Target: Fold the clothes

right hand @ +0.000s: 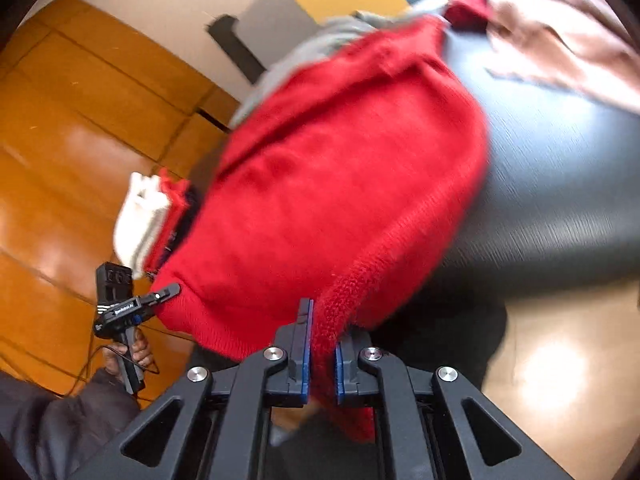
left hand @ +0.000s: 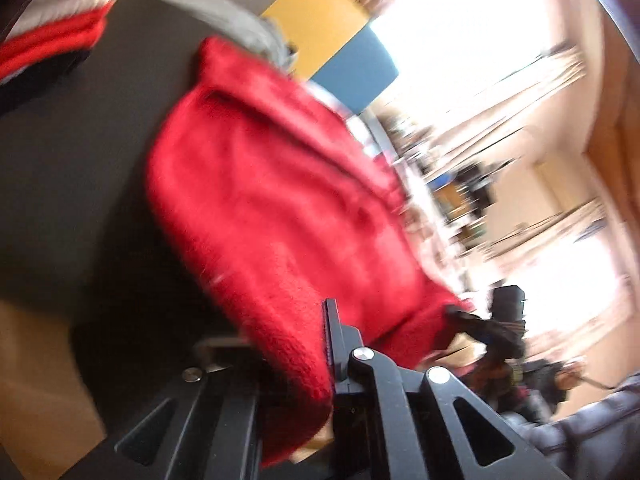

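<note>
Dark table (right hand: 560, 208), wood floor (right hand: 60, 140)

Bright daylight, smeared by my motion.
Windows (left hand: 460, 40) right of the sweater (left hand: 272, 200) blow out white; floor (right hand: 80, 160) left of it glares; fisheye edges bend and darken.

Motion blur smears the room background (left hand: 460, 184); the red sweater (right hand: 340, 184) hides the table's middle
</note>
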A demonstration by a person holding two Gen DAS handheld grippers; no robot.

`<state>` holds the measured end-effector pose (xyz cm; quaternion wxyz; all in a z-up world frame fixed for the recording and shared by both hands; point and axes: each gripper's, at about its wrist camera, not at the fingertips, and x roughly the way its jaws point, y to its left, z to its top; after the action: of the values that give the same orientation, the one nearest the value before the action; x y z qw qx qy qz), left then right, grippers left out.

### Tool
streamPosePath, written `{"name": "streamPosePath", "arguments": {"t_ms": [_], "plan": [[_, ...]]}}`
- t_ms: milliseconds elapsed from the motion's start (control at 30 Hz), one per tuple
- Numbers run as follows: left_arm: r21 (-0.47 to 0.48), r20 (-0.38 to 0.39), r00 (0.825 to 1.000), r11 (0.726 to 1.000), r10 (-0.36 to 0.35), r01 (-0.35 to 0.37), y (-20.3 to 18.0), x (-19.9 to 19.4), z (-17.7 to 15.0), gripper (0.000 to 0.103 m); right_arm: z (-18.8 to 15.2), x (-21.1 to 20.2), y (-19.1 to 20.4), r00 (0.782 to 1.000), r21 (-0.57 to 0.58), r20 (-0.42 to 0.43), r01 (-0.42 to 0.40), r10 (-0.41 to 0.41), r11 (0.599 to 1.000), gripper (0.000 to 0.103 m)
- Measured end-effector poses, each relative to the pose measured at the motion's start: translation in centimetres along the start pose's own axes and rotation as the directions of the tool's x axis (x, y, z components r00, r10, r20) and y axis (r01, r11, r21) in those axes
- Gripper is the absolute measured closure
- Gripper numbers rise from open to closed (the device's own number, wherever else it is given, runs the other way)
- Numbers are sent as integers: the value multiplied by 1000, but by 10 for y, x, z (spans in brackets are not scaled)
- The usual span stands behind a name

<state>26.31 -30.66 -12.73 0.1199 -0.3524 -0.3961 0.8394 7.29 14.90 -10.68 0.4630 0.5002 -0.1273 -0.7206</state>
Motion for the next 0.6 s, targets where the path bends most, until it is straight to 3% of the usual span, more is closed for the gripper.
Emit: {"name": "streamPosePath", "arguments": {"t_ms": [233,433,533,600], "plan": [[72,141,975,984,-170,161,-26,-9,74,97,66,2,19,971,3,167,-175,172,985,94],[86,215,963,985,-164,149,-28,20,163,97,139,18,9,951,3,251,-189,182,982,94],[-2,211,973,995,-92,95,4,62,205,97,177,39,-9,949,41,275,-173,155,984,94],[-101,163,986,993,-36,53,39,90,221,97,200,63,-28,958,89,266,-134,106,987,94]]}}
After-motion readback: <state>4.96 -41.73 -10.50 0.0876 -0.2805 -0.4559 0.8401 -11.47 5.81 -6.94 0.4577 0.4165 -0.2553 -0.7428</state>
